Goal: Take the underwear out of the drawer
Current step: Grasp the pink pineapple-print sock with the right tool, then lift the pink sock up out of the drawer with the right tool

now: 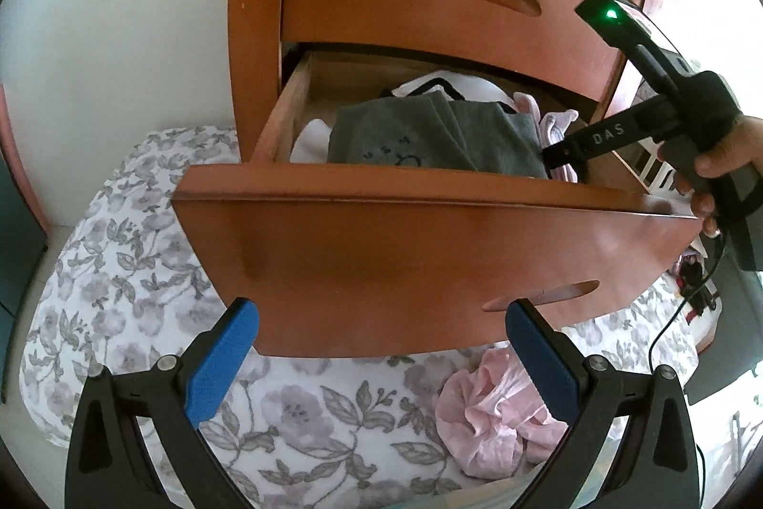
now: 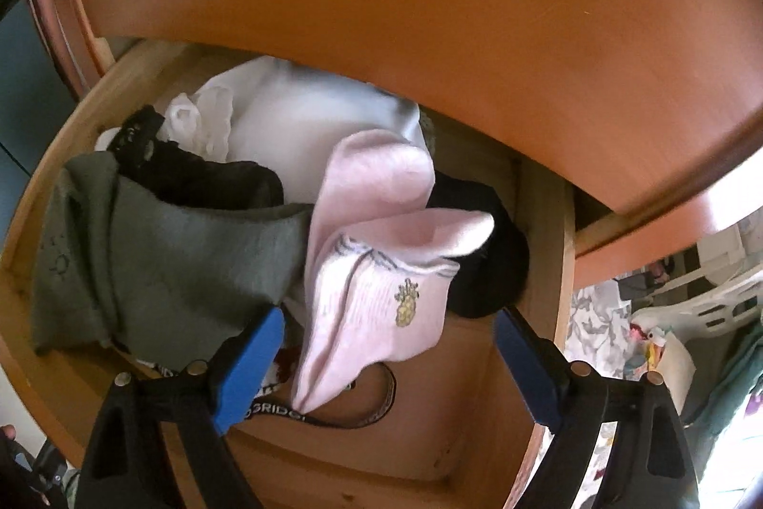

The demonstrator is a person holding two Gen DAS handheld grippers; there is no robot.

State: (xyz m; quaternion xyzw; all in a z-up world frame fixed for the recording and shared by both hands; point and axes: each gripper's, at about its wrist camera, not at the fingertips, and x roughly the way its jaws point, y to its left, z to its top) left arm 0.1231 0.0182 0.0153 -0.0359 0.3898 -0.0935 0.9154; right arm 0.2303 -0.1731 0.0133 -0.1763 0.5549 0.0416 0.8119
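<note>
Lying crumpled, possibly grey underwear (image 2: 157, 251) fills drawer (image 2: 376, 442).

Clothes (image 1: 429, 132) lie in drawer (image 1: 429, 251) above bed (image 1: 143, 270).

Open drawer (image 1: 429, 251) full of folded clothes (image 1: 429, 137)

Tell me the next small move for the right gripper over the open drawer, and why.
Probably lower the right gripper a little further and close on the pink garment. Its jaws stand open with the pink fabric hanging between them, not yet pinched, and the drawer is already pulled out. The left gripper hangs open outside the drawer front, holding nothing.
</note>
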